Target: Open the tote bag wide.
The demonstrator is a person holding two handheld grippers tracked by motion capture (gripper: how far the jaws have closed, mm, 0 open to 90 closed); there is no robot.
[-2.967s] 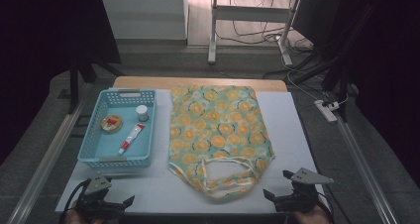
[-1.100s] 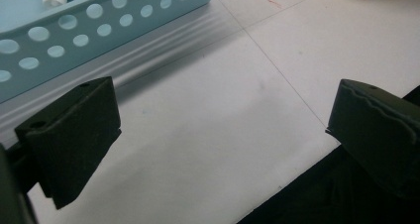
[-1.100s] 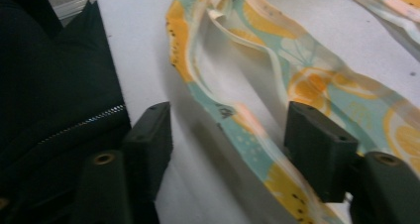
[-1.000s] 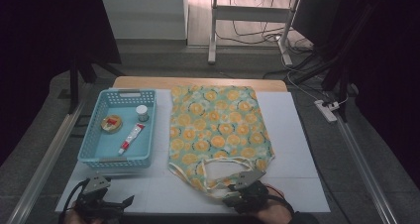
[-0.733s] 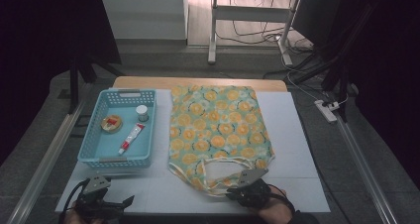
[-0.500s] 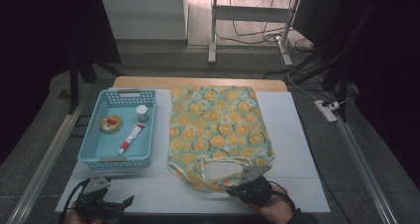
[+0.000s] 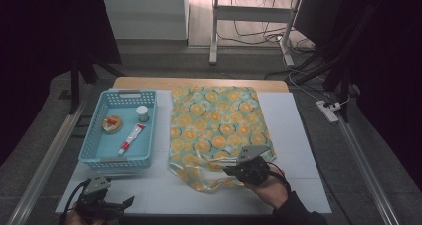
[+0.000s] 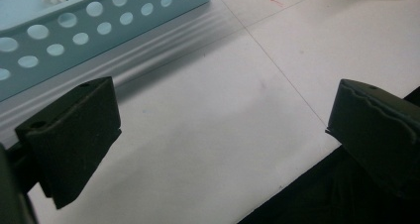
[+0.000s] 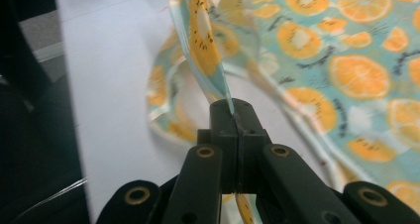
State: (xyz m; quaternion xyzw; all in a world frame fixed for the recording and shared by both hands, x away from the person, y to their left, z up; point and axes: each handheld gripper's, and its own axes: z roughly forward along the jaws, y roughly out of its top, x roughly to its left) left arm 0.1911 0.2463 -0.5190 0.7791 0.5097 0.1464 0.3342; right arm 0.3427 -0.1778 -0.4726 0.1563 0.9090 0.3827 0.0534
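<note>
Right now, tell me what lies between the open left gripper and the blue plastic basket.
Nothing: in the high view, bare white table separates the left gripper from the blue perforated plastic basket.

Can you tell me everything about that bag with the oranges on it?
The cloth bag looks like thin, soft fabric, pale teal and printed with orange slices. It lies flat on the white table, to the right of the blue basket, its opening and handles toward the person. The right hand-held gripper is shut on one handle strap, lifting it so it stands up and curls. The rest rests on the table.
</note>
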